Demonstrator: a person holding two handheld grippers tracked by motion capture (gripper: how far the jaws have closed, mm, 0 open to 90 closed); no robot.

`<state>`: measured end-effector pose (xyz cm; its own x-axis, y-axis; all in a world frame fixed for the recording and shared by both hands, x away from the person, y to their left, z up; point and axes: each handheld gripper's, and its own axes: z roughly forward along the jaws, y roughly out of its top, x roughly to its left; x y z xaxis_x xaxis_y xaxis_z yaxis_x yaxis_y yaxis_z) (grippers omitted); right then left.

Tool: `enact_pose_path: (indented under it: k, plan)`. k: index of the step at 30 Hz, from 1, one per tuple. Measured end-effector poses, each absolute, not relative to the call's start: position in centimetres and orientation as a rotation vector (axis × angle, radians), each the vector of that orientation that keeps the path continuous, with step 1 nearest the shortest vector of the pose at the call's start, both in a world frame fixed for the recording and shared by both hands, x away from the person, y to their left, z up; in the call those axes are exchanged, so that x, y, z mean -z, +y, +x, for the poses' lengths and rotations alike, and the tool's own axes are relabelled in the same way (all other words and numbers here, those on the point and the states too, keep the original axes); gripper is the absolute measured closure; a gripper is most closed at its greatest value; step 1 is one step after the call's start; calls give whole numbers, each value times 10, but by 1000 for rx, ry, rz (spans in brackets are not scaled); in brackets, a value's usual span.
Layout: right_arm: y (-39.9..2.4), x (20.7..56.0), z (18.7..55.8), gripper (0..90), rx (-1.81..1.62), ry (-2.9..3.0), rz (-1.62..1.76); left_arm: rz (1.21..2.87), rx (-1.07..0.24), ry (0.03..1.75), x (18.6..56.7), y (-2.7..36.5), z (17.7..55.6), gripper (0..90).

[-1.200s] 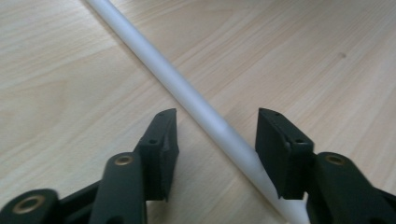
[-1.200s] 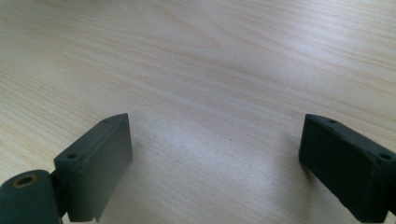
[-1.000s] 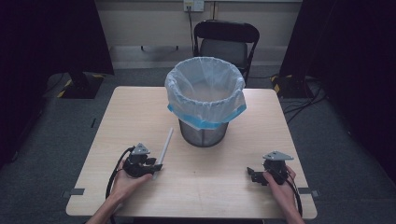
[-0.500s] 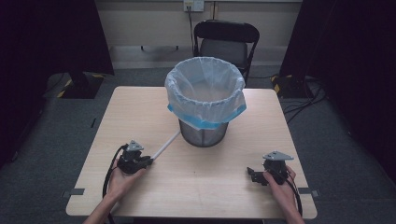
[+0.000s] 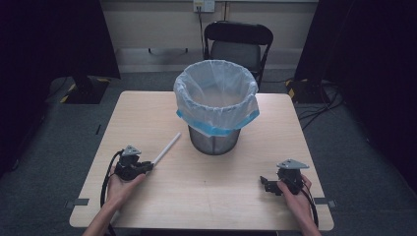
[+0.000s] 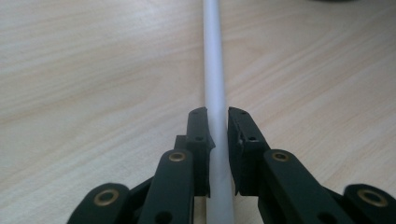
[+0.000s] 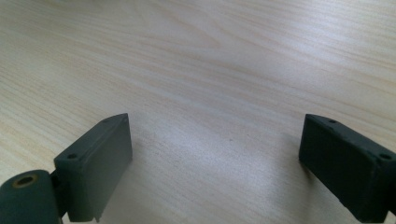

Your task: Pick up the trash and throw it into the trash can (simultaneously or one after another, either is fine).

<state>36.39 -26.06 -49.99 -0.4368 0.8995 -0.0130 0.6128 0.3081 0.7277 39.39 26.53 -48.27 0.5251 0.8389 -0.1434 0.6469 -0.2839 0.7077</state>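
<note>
The left tongs (image 5: pixel 146 166) are gripping the near end of a white tube (image 5: pixel 166 149), which is lying on the wooden surface (image 5: pixel 206 196) at the left side, ahead of the person's left hand (image 5: pixel 120 183). In the left gripper view both black jaws are pressing against the tube (image 6: pixel 214 93) from either side; the jaws have just been closing, and the tube is sitting between them. The tube is running straight out from the left tongs (image 6: pixel 219 135), so its long axis is lying in line with their reach. In the high view that axis is lying diagonally across the surface: the gripped end is sitting near the person, and the free end is pointing away and to the right, toward the foot of the mesh bin (image 5: pixel 215 140) with its pale plastic liner (image 5: pixel 216 98). The free end is stopping just short of the bin, not touching it. The right tongs (image 5: pixel 264 183) are resting over the right side of the surface, well apart from the tube. In the right gripper view the right tongs (image 7: pixel 215 163) are standing wide open over bare wood, with nothing between the jaws.
</note>
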Motion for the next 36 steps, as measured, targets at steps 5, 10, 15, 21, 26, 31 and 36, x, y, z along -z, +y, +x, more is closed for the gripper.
enact_pose_path:
  k: [5,10,15,21,26,31,36]
  plan:
    - [-261,500,364,88,-923,2162,1345,1968,-325,1227,479,276,394,799]
    - [-261,500,364,88,-923,2162,1344,1918,-331,1233,474,282,395,800]
    - [-261,500,364,88,-923,2162,1344,1871,-349,1237,468,289,395,799]
    - [-261,500,364,88,-923,2162,1345,1803,-365,1229,460,297,393,799]
    - [-261,500,364,88,-923,2162,1344,1765,-383,1219,454,302,392,800]
    - [-261,500,364,88,-923,2162,1344,1739,-397,1211,449,304,391,800]
    - [-261,500,364,88,-923,2162,1344,1710,-414,1196,441,307,391,800]
